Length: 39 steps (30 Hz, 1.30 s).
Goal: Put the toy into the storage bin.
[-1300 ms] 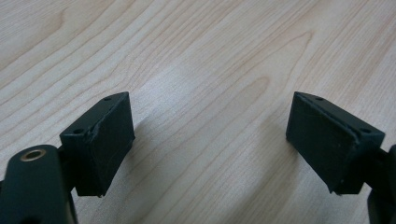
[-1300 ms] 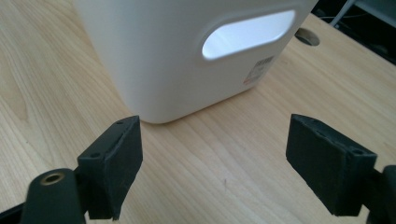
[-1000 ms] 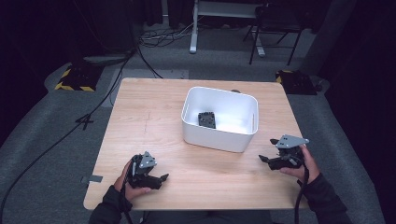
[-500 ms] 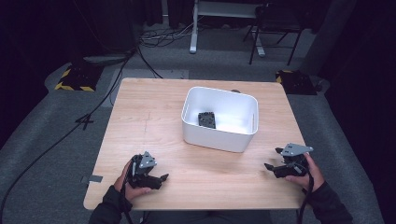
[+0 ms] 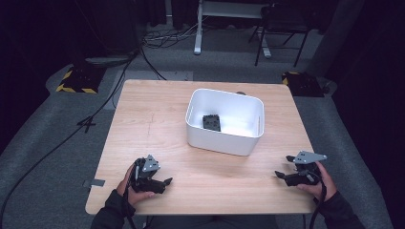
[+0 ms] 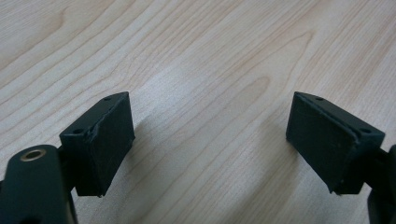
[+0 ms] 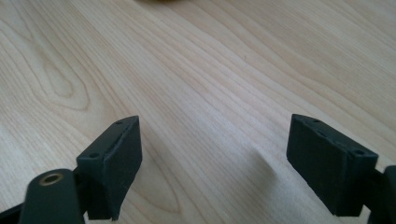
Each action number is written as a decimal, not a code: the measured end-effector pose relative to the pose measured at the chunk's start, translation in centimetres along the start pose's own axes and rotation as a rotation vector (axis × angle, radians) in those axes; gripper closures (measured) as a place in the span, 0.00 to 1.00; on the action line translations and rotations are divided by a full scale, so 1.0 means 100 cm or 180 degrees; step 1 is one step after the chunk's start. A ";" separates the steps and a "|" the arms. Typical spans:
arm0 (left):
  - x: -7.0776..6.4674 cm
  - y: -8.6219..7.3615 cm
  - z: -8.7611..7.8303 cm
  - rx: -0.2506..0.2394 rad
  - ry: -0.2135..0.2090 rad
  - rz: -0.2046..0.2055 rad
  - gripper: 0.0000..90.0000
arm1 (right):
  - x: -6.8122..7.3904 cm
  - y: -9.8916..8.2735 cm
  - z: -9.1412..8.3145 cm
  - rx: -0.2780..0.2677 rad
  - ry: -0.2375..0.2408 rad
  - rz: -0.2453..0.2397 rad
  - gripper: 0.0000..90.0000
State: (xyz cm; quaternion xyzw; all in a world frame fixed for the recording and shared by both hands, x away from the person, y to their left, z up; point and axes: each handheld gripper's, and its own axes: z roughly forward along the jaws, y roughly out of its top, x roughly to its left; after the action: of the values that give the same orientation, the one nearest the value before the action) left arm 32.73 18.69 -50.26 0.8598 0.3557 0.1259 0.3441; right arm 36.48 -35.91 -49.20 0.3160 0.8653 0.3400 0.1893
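Observation:
A white bin [image 5: 223, 142] stands a little right of the middle of the wooden table [image 5: 153, 119], with a small black part [image 5: 211, 122] lying on its floor. My left gripper [image 5: 165, 182] rests near the front left of the table, a hand around it. In the left gripper view its jaws [image 6: 208, 116] stand open over bare wood. My right gripper [image 5: 282, 167] sits low at the front right, in front of the bin's right corner. The right gripper view has its jaws [image 7: 212, 126] open too, nothing between them.
Grey carpet surrounds the table. Cables [image 5: 95, 114] run across the floor at the left, two yellow-and-black striped blocks [image 5: 76, 81] lie beyond the far corners, and a chair and a desk frame [image 5: 198, 28] stand at the back.
My right gripper has sunk and drawn back toward the front right edge of the table. The left gripper has stayed put.

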 end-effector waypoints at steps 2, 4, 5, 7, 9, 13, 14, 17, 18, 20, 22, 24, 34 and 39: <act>0.000 0.000 0.000 0.0000 0.0001 -0.0001 0.17 | -0.001 -0.003 0.000 -0.0002 0.0005 0.0041 0.21; 0.000 0.000 0.000 0.0000 0.0003 0.0000 0.17 | -0.001 -0.006 0.000 0.0003 0.0007 0.0096 0.21; 0.000 0.000 0.000 -0.0001 0.0009 0.0003 0.17 | -0.001 -0.007 0.000 -0.0020 0.0017 0.0119 0.21; 0.000 0.000 0.000 -0.0001 0.0010 0.0004 0.17 | -0.003 -0.012 -0.001 -0.0058 0.0075 0.0205 0.21; 0.000 0.000 0.000 -0.0001 0.0011 0.0003 0.17 | -0.005 -0.018 -0.002 -0.0135 0.0140 0.0333 0.21; 0.000 0.000 0.000 0.0000 0.0011 0.0003 0.17 | -0.005 -0.022 -0.006 -0.0128 0.0131 0.0341 0.20; 0.000 0.000 0.000 0.0000 0.0011 0.0003 0.17 | -0.005 -0.022 -0.006 -0.0128 0.0131 0.0341 0.20; 0.000 0.000 0.000 0.0001 0.0011 0.0003 0.17 | -0.004 -0.023 -0.006 -0.0148 0.0116 0.0347 0.20; 0.000 0.000 0.000 -0.0001 0.0000 -0.0002 0.17 | -0.004 -0.023 -0.006 -0.0149 0.0116 0.0347 0.20; 0.000 0.000 0.000 0.0001 0.0007 0.0001 0.17 | -0.004 -0.023 -0.006 -0.0148 0.0120 0.0343 0.20; 0.000 0.000 0.000 0.0000 0.0021 -0.0004 0.17 | -0.004 -0.023 -0.006 -0.0146 0.0115 0.0338 0.20; 0.000 0.000 0.000 0.0002 0.0016 -0.0007 0.17 | -0.004 -0.023 -0.006 -0.0149 0.0115 0.0347 0.20; -0.001 -0.001 -0.001 -0.0003 0.0065 -0.0011 0.17 | -0.004 -0.023 -0.006 -0.0148 0.0114 0.0346 0.20; -0.001 -0.001 -0.001 -0.0002 0.0040 -0.0033 0.17 | -0.004 -0.023 -0.006 -0.0146 0.0114 0.0335 0.20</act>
State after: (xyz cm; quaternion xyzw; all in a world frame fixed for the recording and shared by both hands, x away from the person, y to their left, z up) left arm 32.61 18.72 -50.26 0.8570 0.3622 0.1296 0.3428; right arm 35.49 -37.82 -50.34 0.3506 0.8427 0.3748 0.1629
